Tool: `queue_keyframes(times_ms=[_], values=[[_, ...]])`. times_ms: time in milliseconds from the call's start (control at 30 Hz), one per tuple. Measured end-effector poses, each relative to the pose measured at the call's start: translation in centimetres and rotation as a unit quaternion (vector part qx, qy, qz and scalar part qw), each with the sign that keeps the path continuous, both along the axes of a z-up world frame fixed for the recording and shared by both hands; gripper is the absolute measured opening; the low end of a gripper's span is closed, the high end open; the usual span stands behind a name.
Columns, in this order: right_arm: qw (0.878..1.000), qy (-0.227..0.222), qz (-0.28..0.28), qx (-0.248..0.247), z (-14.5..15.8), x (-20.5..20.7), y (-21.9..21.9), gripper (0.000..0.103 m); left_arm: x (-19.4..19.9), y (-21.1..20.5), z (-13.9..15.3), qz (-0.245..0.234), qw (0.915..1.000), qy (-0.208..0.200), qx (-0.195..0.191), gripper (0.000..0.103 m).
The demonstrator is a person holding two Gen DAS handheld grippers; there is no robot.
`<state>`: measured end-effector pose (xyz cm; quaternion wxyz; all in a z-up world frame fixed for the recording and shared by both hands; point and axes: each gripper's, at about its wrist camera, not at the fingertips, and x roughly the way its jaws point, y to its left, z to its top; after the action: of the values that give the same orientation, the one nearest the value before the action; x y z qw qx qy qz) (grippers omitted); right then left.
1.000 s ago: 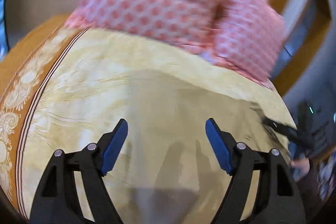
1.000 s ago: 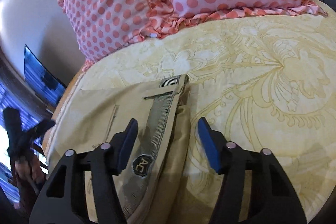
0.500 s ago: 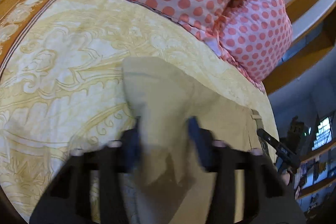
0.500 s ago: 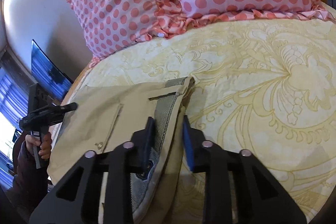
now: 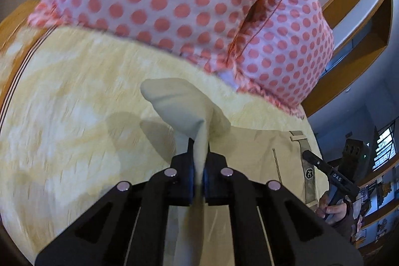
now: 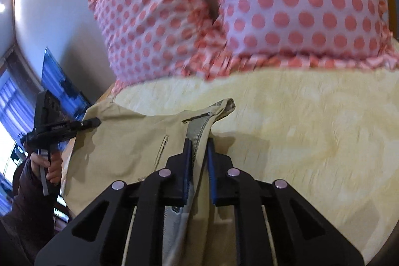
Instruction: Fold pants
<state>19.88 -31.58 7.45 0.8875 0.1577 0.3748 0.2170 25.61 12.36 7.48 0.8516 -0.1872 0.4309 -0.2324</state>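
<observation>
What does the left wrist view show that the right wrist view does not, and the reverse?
Only the left wrist view shows the left gripper pinching a lifted, pale fabric end of the beige cotton pants, and a wooden shelf. Only the right wrist view shows the right gripper clamping the striped grey waistband, and a blue-lit window. Both show the pink polka-dot pillows and the yellow patterned bedspread.

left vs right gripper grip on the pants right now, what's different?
The left gripper pinches a plain beige fold of the pants, which flares up past its fingertips; the right gripper pinches the grey-lined waistband edge. The left jaws look pressed tight on thin cloth; the right jaws stand a little apart around thicker cloth. Shared: both are shut on the same pants, over the yellow bedspread below the polka-dot pillows.
</observation>
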Motion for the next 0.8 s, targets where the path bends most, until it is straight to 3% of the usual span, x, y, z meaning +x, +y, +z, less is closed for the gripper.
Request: queue_keyframes(times_ms=[133,200,267,300,333,400,433,467,500,600,700,733,800], values=[[0.999,-0.012,-0.041,0.007,0.6,4.9,-1.5,0.012,5.0,-0.7,0.5,0.040,0.9989,-0.021,0.012,0.005],[0.998,-0.002,-0.067,0.002,-0.5,7.2,-2.1,0.013,7.4,-0.6,-0.3,0.061,0.9980,-0.009,0.017,0.005],[0.996,0.029,-0.079,-0.019,-2.3,8.5,-1.8,0.013,9.4,-0.6,-2.3,0.081,0.9953,0.023,0.046,0.007],[0.993,0.049,-0.089,-0.054,-3.4,8.8,-1.2,0.019,9.8,-0.6,-3.1,0.089,0.9940,0.037,0.052,0.010],[0.991,0.056,-0.094,-0.073,-3.7,8.7,-1.0,0.031,9.7,-0.2,-3.5,0.094,0.9934,0.042,0.049,0.011],[0.989,0.061,-0.100,-0.088,-3.6,7.6,-1.0,0.044,8.5,0.5,-2.9,0.096,0.9936,0.030,0.051,0.012],[0.990,0.051,-0.102,-0.082,-3.0,6.6,-1.3,0.058,7.2,1.0,-2.0,0.100,0.9931,0.014,0.061,0.015],[0.992,0.037,-0.101,-0.070,-2.4,5.6,-1.5,0.069,6.1,1.3,-1.1,0.102,0.9926,-0.001,0.066,0.024],[0.995,0.021,-0.090,-0.048,-1.6,4.2,-1.4,0.071,4.8,1.5,-0.2,0.101,0.9926,-0.015,0.066,0.031],[0.999,0.013,-0.045,0.028,-0.6,1.5,-0.8,0.071,0.7,0.9,1.3,0.072,0.9961,-0.037,0.036,0.036],[0.993,0.054,-0.011,0.102,-1.6,0.9,0.1,0.072,-1.3,-1.6,0.6,0.005,0.9998,-0.013,-0.011,0.040],[0.992,0.072,-0.013,0.107,-2.2,1.0,0.3,0.079,-1.4,-2.6,-0.1,-0.015,0.9999,0.003,-0.009,0.041],[0.987,0.118,-0.047,0.094,-4.0,1.7,0.2,0.081,-1.0,-3.6,-1.8,-0.020,0.9993,0.032,0.003,0.041]])
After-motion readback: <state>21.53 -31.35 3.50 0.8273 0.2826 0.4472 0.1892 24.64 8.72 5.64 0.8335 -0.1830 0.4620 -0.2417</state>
